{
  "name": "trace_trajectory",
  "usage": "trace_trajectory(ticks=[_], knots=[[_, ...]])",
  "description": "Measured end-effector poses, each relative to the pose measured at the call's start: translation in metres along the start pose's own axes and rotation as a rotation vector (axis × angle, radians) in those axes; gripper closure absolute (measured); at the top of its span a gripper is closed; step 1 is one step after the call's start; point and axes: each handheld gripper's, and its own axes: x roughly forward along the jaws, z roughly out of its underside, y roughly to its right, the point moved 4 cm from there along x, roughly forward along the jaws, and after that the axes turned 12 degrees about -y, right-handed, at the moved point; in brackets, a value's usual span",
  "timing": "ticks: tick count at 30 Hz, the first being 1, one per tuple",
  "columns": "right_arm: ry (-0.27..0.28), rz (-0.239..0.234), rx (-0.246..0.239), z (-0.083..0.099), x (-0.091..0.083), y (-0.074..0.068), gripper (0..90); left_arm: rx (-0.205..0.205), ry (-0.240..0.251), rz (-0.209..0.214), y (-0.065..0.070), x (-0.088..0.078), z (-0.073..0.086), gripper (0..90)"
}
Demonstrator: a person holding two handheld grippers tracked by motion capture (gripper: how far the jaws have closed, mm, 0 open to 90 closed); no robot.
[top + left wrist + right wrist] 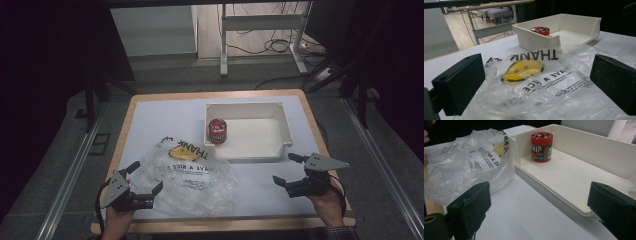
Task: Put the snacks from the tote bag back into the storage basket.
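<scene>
Dim room, dark drapes at both sides, desk legs and loose cables on the floor beyond; the work surface is a white table [165,117] with a wood edge. A white tray [282,125] sits at the far right of it, open side facing the person, probably so things can be slid or lifted out toward them. A red can [217,131] stands upright in the tray's near-left corner, close to the wall. A clear bag [187,175] printed with "THANK" and a yellow smiley lies crumpled flat at near left, its far edge just beside the tray's front corner. Left gripper [146,187] rests low at the bag's near-left edge, jaws apart and bracketing the plastic without pinching it; the left gripper view looks straight across the bag [536,85] to the tray [534,41]. Right gripper [285,170] hovers on bare table near the tray's front, jaws wide apart, nothing between them, angled toward the can [542,147]. Likely plan: left holds the bag open, right fetches the can. Thin film may slip or collapse.
</scene>
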Motion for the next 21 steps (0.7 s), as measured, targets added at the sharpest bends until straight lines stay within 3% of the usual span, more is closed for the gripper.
trace_trajectory(ticks=[8,21], knots=[[0.015,0.010,0.025,0.010,-0.010,0.001,5.3,0.001,-0.001,0.000,0.000,0.000,0.000,0.0],[0.042,0.066,0.077,0.030,-0.036,0.008,5.4,0.003,-0.004,0.000,0.000,0.001,0.000,0.0]])
